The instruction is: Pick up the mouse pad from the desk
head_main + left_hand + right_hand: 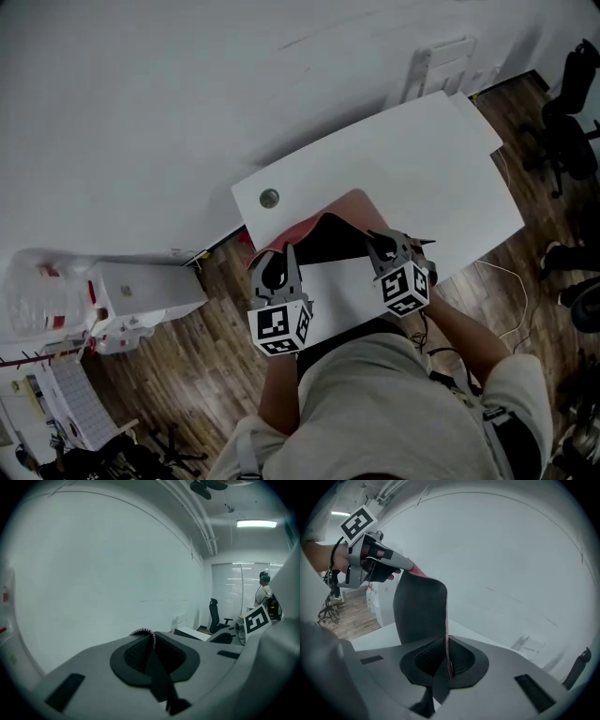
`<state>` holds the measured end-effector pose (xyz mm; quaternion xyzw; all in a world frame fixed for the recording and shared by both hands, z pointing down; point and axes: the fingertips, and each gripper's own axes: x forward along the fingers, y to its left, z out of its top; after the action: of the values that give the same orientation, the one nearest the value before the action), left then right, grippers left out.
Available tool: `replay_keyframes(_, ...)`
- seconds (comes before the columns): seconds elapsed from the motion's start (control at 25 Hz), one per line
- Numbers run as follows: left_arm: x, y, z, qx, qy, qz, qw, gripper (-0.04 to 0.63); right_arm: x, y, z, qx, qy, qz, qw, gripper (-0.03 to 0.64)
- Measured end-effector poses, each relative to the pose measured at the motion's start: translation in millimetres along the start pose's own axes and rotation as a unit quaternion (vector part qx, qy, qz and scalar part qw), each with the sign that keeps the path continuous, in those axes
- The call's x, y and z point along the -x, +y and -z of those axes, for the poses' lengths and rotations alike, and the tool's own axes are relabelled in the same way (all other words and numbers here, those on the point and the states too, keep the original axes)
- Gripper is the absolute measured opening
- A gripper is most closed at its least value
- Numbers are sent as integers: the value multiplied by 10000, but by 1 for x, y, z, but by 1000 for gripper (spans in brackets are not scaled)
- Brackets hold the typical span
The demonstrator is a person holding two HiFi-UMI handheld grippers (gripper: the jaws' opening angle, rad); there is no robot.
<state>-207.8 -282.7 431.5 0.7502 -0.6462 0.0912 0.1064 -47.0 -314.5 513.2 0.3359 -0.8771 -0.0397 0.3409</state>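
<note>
Desk (422,159) underneath; pad (328,239) off it, edges clamped in left tongs (277,258) and right tongs (384,242). Next: raise evenly, grip firm.

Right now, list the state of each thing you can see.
mouse pad, raised off the desk, bent, held at both ends
left gripper, shut on the mouse pad's edge
right gripper, shut on the mouse pad's edge

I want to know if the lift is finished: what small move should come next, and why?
Probably raise both grippers a little higher, evenly. The left gripper and right gripper each pinch an edge of the mouse pad, which hangs slack between them over the desk.
</note>
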Motion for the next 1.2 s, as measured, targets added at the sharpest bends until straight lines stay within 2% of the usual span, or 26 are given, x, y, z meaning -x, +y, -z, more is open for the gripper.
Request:
replay_keyframes(0.08, 4, 0, -9, -58, -97, 61, 9999, 31, 6, -4, -10, -32, -65, 156, 9999, 51)
replay_keyframes(0.24, 12, 3, -23, 102, -271, 194, 9994, 31, 18, -6, -27, 24, -119, 390, 9992, 51)
replay_keyframes(0.64, 21, 11, -38, 121, -487, 514, 9974, 31, 25, -14, -48, 75, -70, 762, 9970, 51)
replay_keyframes(1.2, 39, 30, -76, -249, -1215, 204, 9921, 31, 29, -34, -122, 71, -740, 1350, 9881, 51)
